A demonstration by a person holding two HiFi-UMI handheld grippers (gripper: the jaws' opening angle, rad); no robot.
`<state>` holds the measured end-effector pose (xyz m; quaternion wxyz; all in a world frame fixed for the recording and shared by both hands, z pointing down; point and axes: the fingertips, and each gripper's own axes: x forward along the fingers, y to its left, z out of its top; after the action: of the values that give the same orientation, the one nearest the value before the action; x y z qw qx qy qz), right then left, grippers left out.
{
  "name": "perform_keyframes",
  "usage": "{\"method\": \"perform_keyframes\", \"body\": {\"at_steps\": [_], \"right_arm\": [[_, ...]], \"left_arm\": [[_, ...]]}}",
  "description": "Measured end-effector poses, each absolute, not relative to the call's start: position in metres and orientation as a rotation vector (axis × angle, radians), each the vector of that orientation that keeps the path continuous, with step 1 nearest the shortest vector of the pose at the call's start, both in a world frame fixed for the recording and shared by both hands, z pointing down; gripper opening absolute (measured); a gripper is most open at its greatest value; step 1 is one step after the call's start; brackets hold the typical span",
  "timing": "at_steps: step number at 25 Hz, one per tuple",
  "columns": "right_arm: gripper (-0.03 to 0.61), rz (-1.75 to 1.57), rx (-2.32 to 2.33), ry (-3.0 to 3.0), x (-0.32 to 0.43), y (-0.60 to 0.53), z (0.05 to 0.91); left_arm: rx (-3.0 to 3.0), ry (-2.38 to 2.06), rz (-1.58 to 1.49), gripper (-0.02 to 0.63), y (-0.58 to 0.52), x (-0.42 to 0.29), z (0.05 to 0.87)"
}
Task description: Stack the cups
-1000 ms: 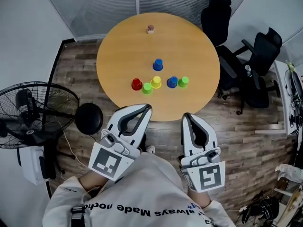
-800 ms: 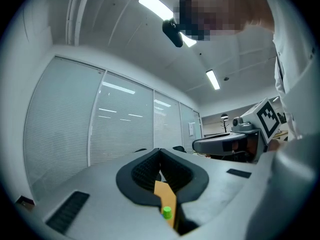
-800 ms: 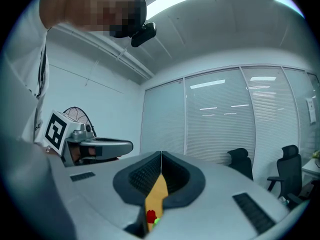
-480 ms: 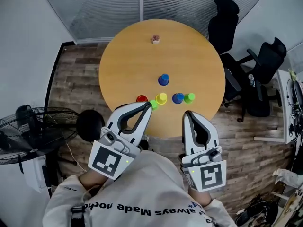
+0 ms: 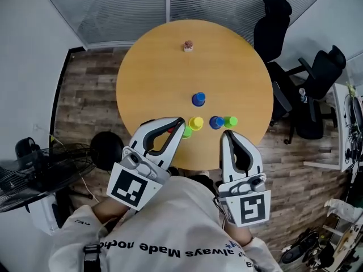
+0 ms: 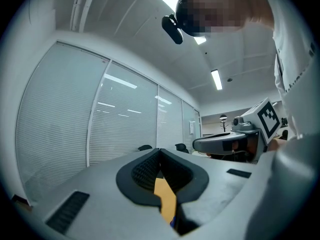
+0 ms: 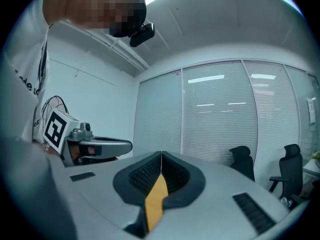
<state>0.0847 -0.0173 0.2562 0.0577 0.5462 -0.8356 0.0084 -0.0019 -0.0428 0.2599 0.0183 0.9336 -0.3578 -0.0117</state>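
Across the middle of the head view stands a round wooden table [image 5: 153,67], with the cups gathered on its lower half, toward the person. Each cup stands singly on the tabletop.

- One blue cup [image 5: 198,99] sits alone, just above the others.
- Below it runs a rough row: a yellow cup [image 5: 195,123], a second blue cup [image 5: 216,122] and a green cup [image 5: 231,120]. The last two are touching or very nearly so.
- At the left end of the row a second green cup [image 5: 187,132] is partly covered by the tip of the left gripper [image 5: 177,122].
- A sliver of red seen through that gripper's frame appears to be a red cup [image 5: 170,130]; too little of it shows to be sure.
- A small object [image 5: 188,45] rests near the table's upper edge, well apart from the cups.

The left gripper hangs over the lower left edge of the table, its tip just beside the row. In its own view the jaws are clenched tip to tip, with nothing between them.

The right gripper [image 5: 227,135] hangs at the lower edge of the table, its tip just below the second blue cup and the green cup. Its jaws are likewise pressed together and empty. Neither gripper touches a cup.

Two black office chairs [image 5: 272,21] stand at the upper right, and a fan [image 5: 28,174] stands at the lower left on the wood floor [image 5: 85,101].
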Motion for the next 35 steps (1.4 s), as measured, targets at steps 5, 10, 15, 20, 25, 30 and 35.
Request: {"method": "perform_keyframes", "body": {"at_steps": [5,10,15,20,25,30,35], "right_arm": [[0.029,0.003,1.663,-2.545,0.084,-0.037,0.258],[0.029,0.035,1.632,-2.545,0.087,-0.047,0.281],[0.031,0.123,1.608,-2.492,0.097,-0.056,0.336],[0.036,0.268,1.546,-2.407,0.106,-0.063,0.418],[0.145,0.439,1.457,-2.313,0.111,-0.067,0.504],[0.176,0.501,1.384,-2.235,0.108,-0.072,0.567],[0.206,0.53,1.32,-2.161,0.106,-0.086,0.619]], "left_arm": [[2.903,-1.122,-0.03,0.025,-0.061,-0.001,0.265],[2.901,-1.145,-0.022,0.024,-0.073,0.0,0.275],[2.893,-1.18,-0.011,0.025,-0.082,-0.003,0.287],[2.861,-1.185,-0.013,0.025,-0.087,-0.004,0.296],[2.858,-1.192,-0.018,0.025,-0.087,-0.002,0.296],[2.842,-1.213,-0.015,0.025,-0.086,-0.009,0.301],[2.823,-1.237,-0.003,0.025,-0.085,-0.016,0.304]]}}
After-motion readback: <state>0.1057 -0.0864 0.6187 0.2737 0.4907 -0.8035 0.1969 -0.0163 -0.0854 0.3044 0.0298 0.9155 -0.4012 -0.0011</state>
